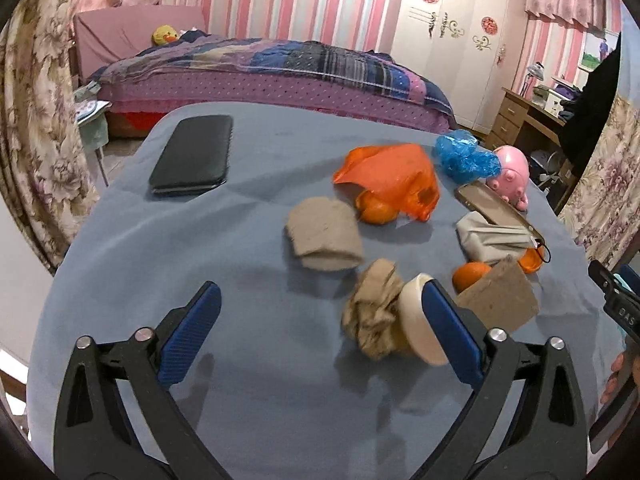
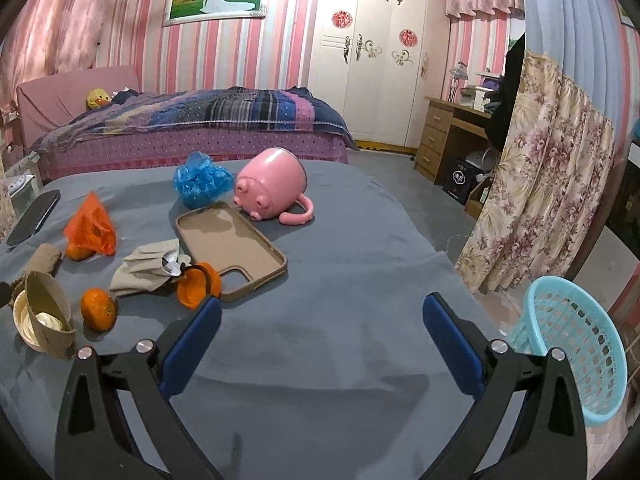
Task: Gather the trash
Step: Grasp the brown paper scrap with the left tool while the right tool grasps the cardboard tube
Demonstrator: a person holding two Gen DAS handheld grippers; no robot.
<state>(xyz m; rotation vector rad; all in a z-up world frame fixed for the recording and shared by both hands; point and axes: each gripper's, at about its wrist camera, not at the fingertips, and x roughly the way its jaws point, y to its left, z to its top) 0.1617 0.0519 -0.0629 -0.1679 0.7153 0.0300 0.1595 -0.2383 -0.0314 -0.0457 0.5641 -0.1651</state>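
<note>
Crumpled brown paper [image 1: 374, 316] lies between open left tongs [image 1: 320, 332].

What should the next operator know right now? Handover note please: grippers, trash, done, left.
Left gripper: open, empty, low over the table, crumpled brown paper between its fingers, not pinched.
Right gripper: open, empty, over bare blue cloth.
Trash on the table: orange plastic bag, blue plastic wad, cardboard tube, peel.
Blue basket sits off the table's right edge; it looks empty.
Done: nothing collected as far as visible. Left: all of it.
</note>
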